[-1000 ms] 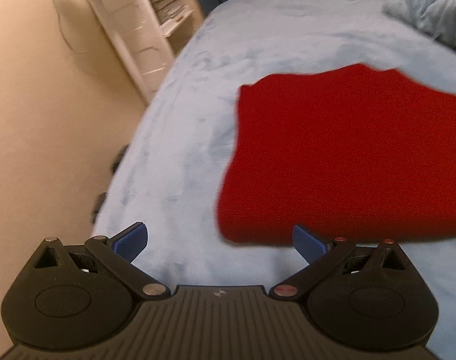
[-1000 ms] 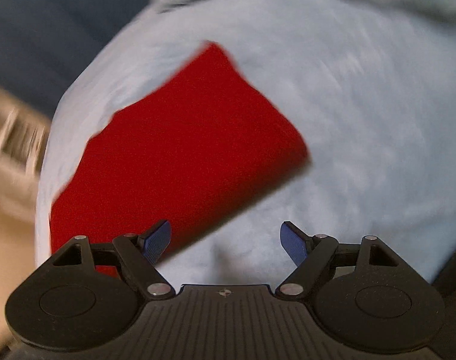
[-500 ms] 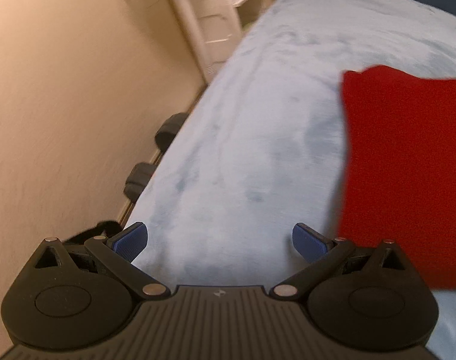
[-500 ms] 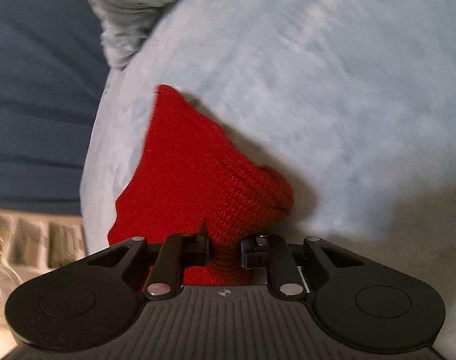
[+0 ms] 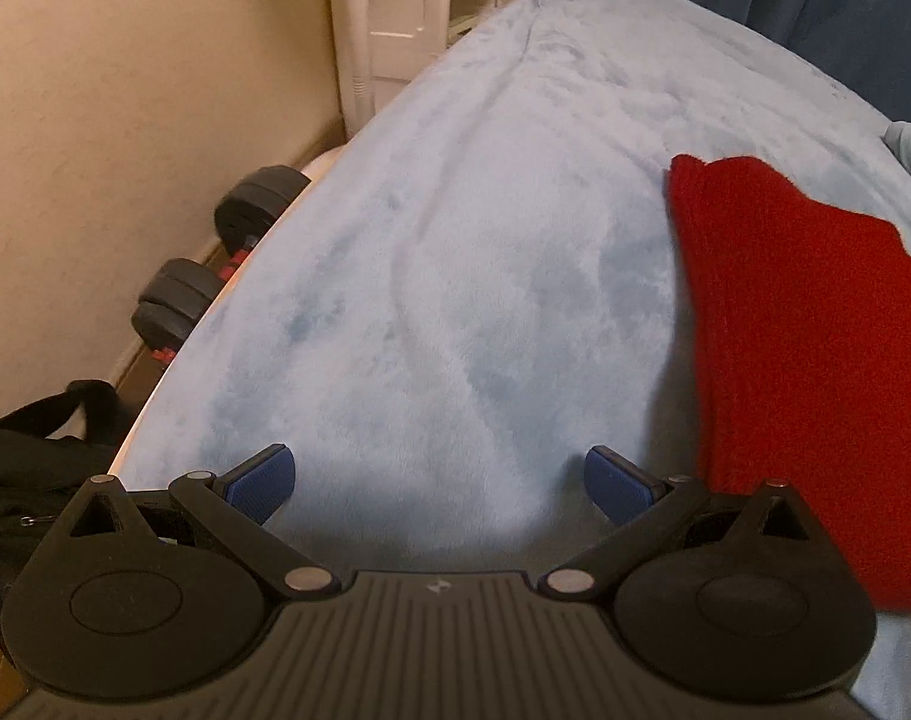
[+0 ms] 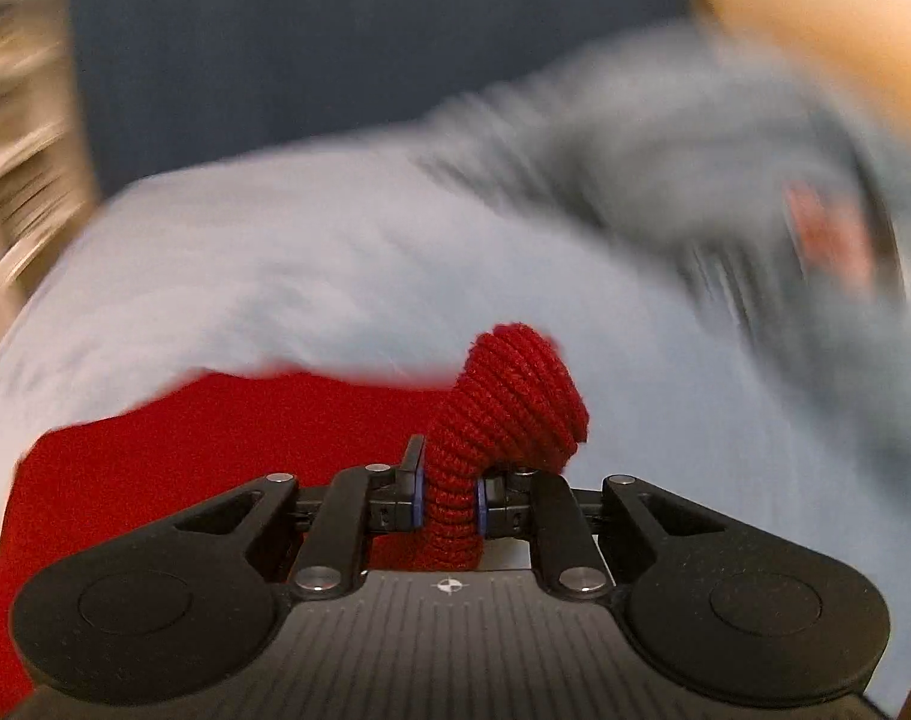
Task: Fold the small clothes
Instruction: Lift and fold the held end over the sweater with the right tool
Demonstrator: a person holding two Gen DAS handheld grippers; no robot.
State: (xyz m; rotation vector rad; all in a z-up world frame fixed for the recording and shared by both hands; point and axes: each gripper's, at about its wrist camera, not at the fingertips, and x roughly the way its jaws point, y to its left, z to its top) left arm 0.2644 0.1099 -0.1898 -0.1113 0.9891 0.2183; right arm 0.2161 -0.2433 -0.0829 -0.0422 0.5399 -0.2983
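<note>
Closest in the right wrist view, the right gripper [image 6: 449,495] has its blue-padded jaws pinching a bunched fold of the red ribbed knit garment [image 6: 503,414]. The jaws have just been closing, and the knit sits squeezed between them. A rounded bulge of the cloth stands up above the pads toward one o'clock, while the rest of the garment trails off toward nine o'clock, lying across the pale blue plush bed cover [image 6: 311,276]. Farther back, toward two o'clock, a crumpled grey-blue blanket [image 6: 695,168] is smeared by blur, and I cannot make out its detail. Behind that is a dark blue curtain [image 6: 335,30].

In the left wrist view, the left gripper [image 5: 440,483] has its jaws spread wide with nothing between them, only bare bed cover [image 5: 455,300] beneath. The red garment [image 5: 803,360] lies at three o'clock of this gripper, just beside its right finger, stretching away toward one o'clock. At nine o'clock a black strap or bag [image 5: 41,438] hangs off the bed edge. Beyond it, toward ten o'clock, a black dumbbell with red collars [image 5: 215,258] rests on the floor against a beige wall [image 5: 125,90]. At twelve o'clock stands a white shelf unit [image 5: 395,18].
</note>
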